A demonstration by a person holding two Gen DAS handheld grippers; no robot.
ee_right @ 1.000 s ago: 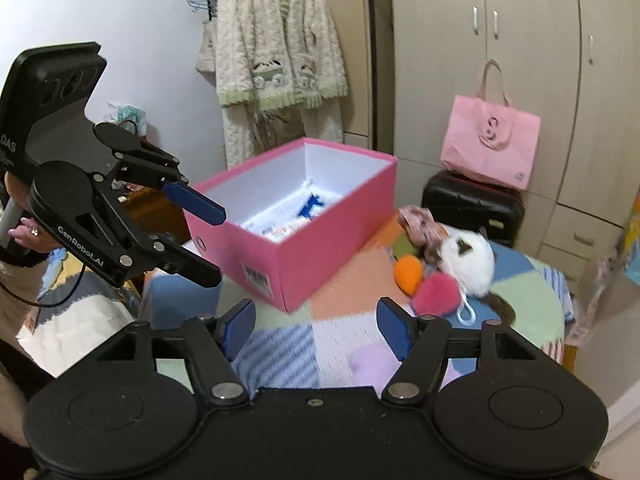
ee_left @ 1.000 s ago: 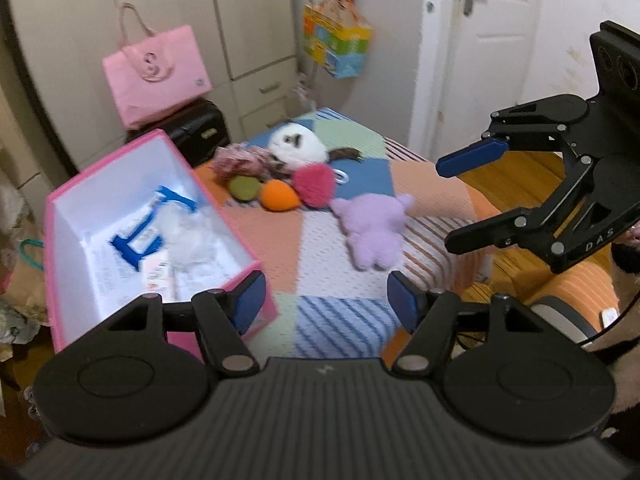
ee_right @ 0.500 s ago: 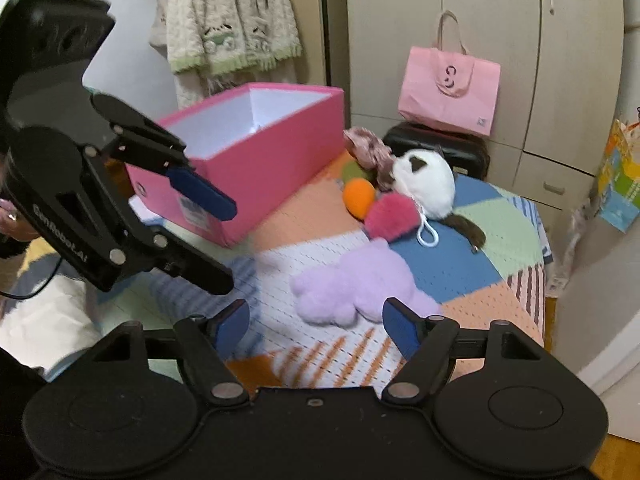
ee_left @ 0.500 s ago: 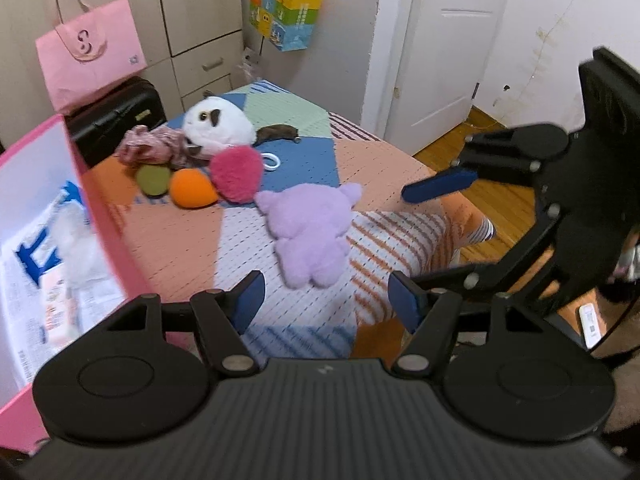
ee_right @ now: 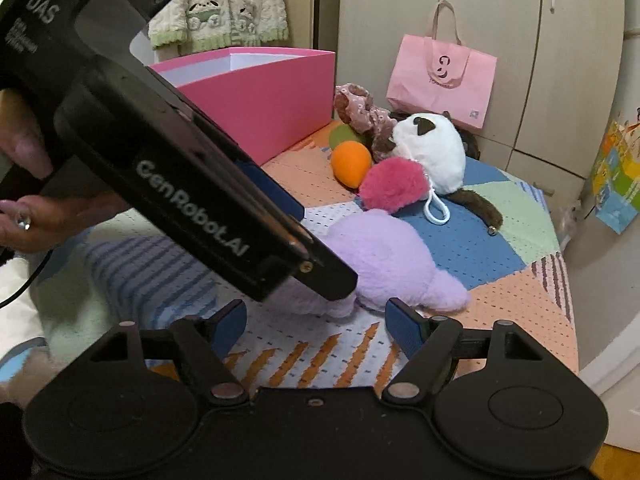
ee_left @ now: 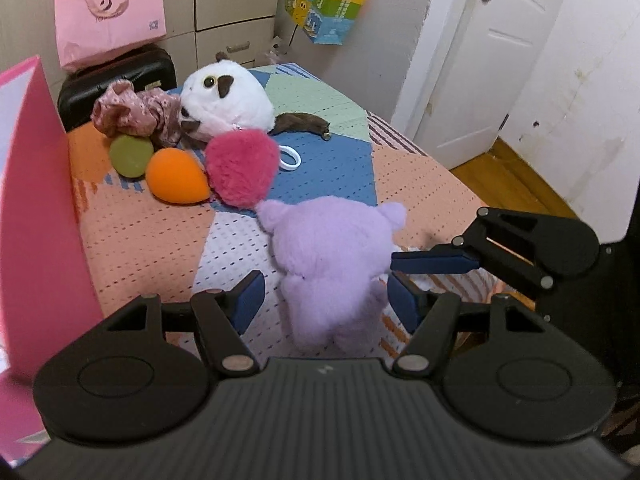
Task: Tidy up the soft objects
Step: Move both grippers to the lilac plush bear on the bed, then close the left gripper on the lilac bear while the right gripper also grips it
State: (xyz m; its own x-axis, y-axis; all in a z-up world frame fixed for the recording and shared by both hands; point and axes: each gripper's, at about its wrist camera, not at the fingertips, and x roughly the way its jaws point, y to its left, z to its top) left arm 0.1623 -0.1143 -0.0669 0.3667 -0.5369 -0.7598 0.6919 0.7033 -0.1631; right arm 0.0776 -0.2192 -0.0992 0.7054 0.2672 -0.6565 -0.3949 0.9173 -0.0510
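Note:
A purple plush toy lies on the patchwork cloth at the near edge. My left gripper straddles its lower body, jaws closing, pads still just clear of the fur. My right gripper is low at the plush's side, jaws opening, nothing between them. Behind lie a pink pompom, an orange egg, a green ball, a floral scrunchie and a white plush. The pink box stands left.
A pink bag sits on a black suitcase by the cupboards. A white door and wooden floor lie right of the table. A person's hand holds the left gripper, whose body blocks much of the right wrist view.
Both grippers have sunk toward the purple plush. It now sits between the left fingers, and the pink box has slid to that view's left edge. The right jaws have widened.

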